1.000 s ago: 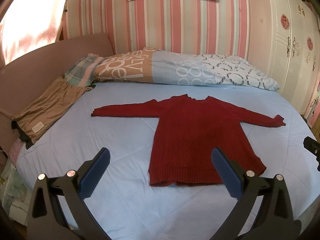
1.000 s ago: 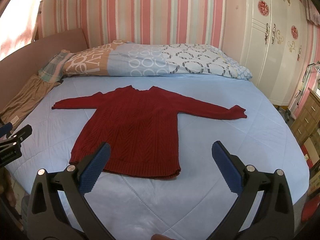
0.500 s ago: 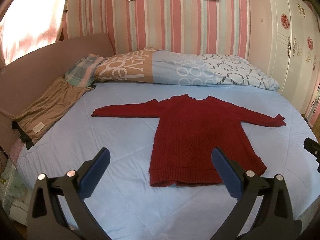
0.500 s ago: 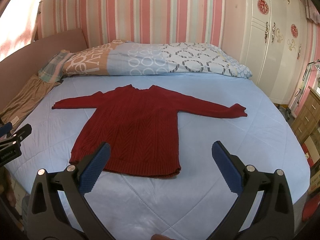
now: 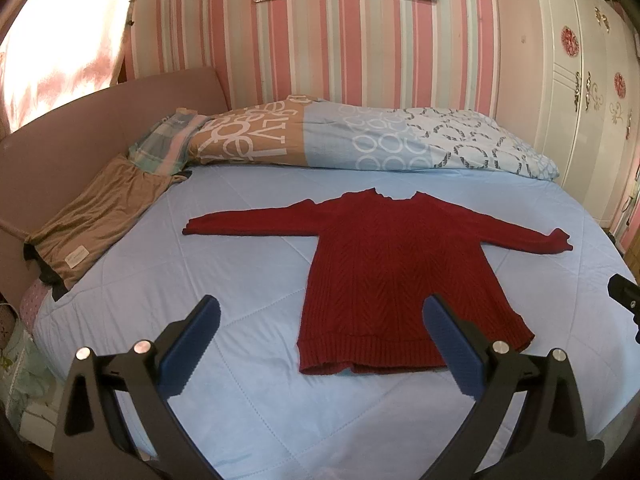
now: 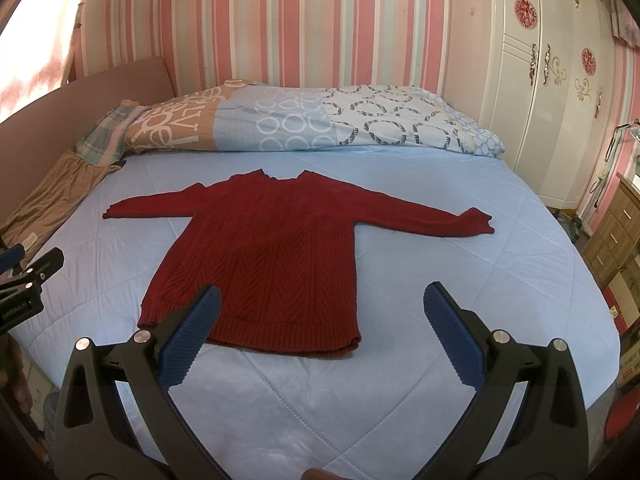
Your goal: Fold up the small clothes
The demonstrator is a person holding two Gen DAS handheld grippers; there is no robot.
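Observation:
A dark red knitted sweater (image 5: pixel 396 276) (image 6: pixel 272 256) lies flat on the light blue bed, front up, both sleeves spread out sideways and the hem toward me. My left gripper (image 5: pixel 318 312) hovers open above the near edge of the bed, its right finger over the hem's right part. My right gripper (image 6: pixel 320 304) is open too, its left finger over the hem's left part. Neither holds anything. Each gripper shows at the edge of the other's view.
A rolled patterned duvet (image 5: pixel 360 140) lies along the far side of the bed (image 6: pixel 460 280). A folded brown garment (image 5: pixel 96 216) sits at the left by the pink headboard. White wardrobes (image 6: pixel 552 92) stand to the right, with a wooden drawer unit (image 6: pixel 616 236) beside them.

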